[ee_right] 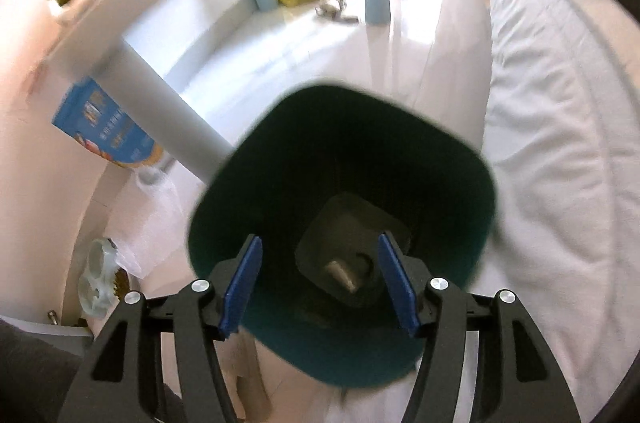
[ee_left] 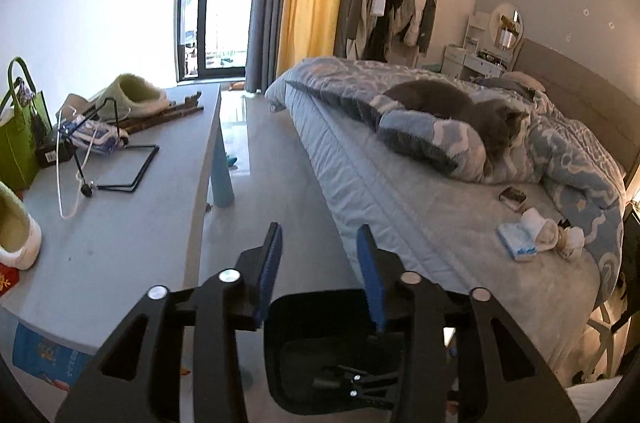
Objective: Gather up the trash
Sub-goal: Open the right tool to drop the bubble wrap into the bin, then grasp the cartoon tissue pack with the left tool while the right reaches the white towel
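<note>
Grippers: left gripper and right gripper both stand apart, gripping nothing. Dark green square plastic trash bin sits on the floor directly below both, small grey scrap at its bottom.

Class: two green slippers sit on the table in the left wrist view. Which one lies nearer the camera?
The slipper at the left edge, cut off by the frame; the other lies far back beyond the wire stand.

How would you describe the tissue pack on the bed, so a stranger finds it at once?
Start at the bed and go to its bare sheet below the rumpled quilt. The tissue pack lies flat there, left of the rolled white socks; it alone is pale blue and rectangular.
</note>
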Tool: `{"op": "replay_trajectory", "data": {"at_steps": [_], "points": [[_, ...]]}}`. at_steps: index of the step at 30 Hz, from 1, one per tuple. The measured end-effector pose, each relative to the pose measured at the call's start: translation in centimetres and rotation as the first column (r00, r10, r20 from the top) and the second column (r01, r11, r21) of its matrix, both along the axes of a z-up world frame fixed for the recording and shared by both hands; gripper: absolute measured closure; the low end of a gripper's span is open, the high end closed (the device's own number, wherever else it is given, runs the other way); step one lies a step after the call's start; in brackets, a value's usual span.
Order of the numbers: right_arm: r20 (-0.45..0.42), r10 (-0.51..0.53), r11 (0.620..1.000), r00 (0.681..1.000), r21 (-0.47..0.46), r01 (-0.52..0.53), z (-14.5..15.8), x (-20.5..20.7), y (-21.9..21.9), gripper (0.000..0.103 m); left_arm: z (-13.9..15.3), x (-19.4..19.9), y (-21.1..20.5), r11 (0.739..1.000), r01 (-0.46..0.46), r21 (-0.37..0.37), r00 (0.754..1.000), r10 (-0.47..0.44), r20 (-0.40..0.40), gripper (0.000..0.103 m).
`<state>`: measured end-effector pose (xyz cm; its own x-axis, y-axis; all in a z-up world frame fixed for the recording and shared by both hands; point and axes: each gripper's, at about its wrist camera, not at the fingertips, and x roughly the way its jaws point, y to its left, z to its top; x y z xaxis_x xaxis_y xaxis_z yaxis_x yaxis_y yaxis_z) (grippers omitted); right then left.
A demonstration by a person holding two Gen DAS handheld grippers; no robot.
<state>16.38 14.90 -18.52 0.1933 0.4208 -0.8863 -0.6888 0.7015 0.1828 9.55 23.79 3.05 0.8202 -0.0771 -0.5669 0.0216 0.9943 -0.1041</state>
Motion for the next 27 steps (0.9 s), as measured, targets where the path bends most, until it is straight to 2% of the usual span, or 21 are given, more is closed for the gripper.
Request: {"op": "replay_trajectory", "data": {"at_steps": [3,11,17,20,27], "points": [[0.048,0.0,0.998,0.999,0.056,-0.003,2.8,-0.4,-1.3,0.038,0.3,0.4,-1.1,1.0,0.011,-0.022,1.0,-0.011,0.003,0.051],[0.163,-0.036,0.988,0.986,0.156,0.01,8.6,-1.0,-6.3,0.035,1.3,1.2,-4.9,0.999,0.037,-0.019,0.999,-0.037,0.036,0.039],[0.238,-0.088,0.981,0.967,0.187,0.043,11.3,-1.4,-10.3,0.03,1.8,1.7,-7.0,0.999,0.041,-0.031,0.998,-0.039,0.059,0.027],[0.298,-0.126,0.978,0.946,0.197,0.068,12.8,-1.5,-13.0,0.025,1.7,2.2,-8.3,0.998,0.044,-0.04,0.998,-0.042,0.056,0.024],[0.37,-0.211,0.968,0.905,0.206,0.141,14.3,-1.1,-18.7,0.022,1.1,3.2,-12.3,0.997,0.082,-0.013,0.995,-0.081,0.05,0.016]]}}
